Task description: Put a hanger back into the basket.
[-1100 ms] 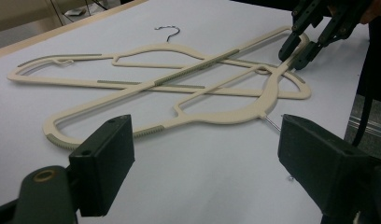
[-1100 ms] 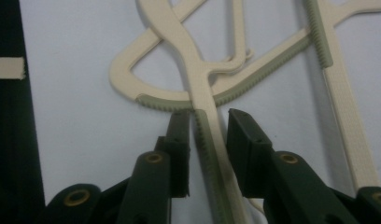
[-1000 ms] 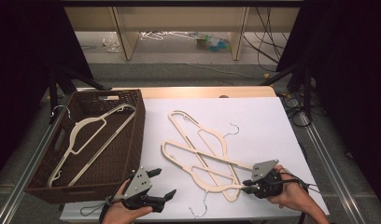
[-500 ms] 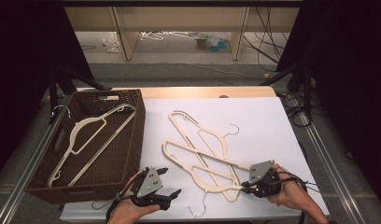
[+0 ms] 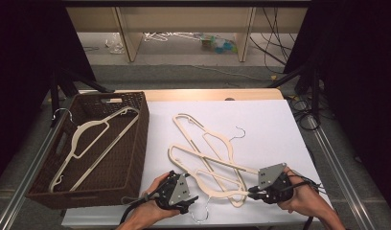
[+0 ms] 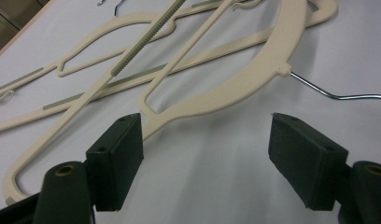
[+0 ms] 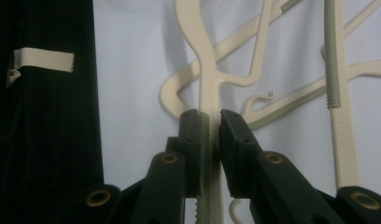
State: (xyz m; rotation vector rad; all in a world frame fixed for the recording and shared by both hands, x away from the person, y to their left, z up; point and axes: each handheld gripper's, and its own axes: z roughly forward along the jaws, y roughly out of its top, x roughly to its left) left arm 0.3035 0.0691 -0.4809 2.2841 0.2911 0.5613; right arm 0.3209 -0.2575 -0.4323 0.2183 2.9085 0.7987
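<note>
Bright, soft overhead light; dark surroundings; slightly soft focus.

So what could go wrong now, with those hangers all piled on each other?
The right gripper is clamped on one cream hanger that crosses the other hangers, so lifting may drag them along. The left gripper is open at the hanger's curved shoulder, its jaws just closing; it could snag the wire hook.

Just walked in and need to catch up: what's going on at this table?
A person is clearing cream hangers off the white table with a claw in each hand. The right claw is shut on one hanger in the pile. The left claw is open, closing in near it. One hanger lies in the brown basket.
</note>
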